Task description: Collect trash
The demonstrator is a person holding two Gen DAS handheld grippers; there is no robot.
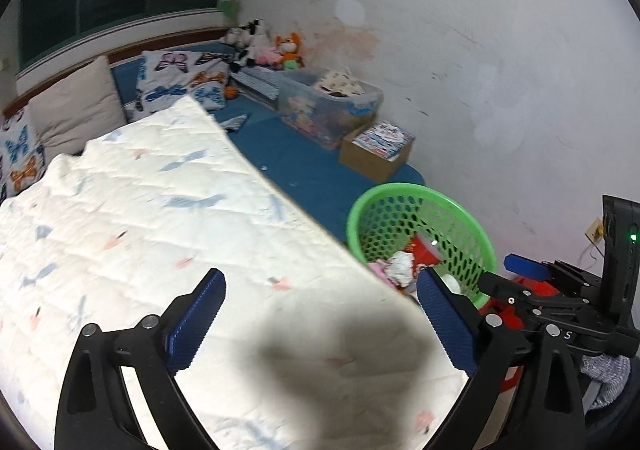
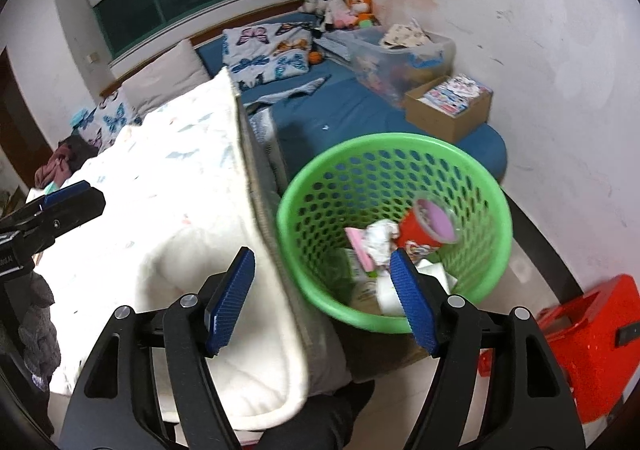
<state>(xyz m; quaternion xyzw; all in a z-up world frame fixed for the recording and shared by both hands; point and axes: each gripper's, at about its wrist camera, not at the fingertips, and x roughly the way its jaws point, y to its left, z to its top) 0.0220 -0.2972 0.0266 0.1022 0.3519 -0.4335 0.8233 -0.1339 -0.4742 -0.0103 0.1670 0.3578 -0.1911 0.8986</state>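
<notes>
A green perforated basket point(image 2: 492, 186) stands beside the bed; it also shows in the left wrist view point(image 1: 360, 210). Inside it lie a red cup with a purple lid point(image 2: 428, 224), crumpled white paper point(image 2: 380, 236), a pink wrapper point(image 2: 358, 240) and other scraps. My right gripper point(image 2: 322, 296) is open and empty, just above the basket's near rim and the quilt's edge. My left gripper point(image 1: 320, 318) is open and empty over the white quilt point(image 1: 160, 210). The right gripper shows at the right in the left wrist view point(image 1: 528, 270).
The white quilt point(image 2: 180, 190) covers the near bed. A blue mattress point(image 2: 340, 110) holds butterfly pillows point(image 2: 268, 50), a clear storage bin point(image 2: 400, 54), a cardboard box point(image 2: 448, 110) and plush toys point(image 2: 348, 8). A red object point(image 2: 592, 342) sits on the floor at right.
</notes>
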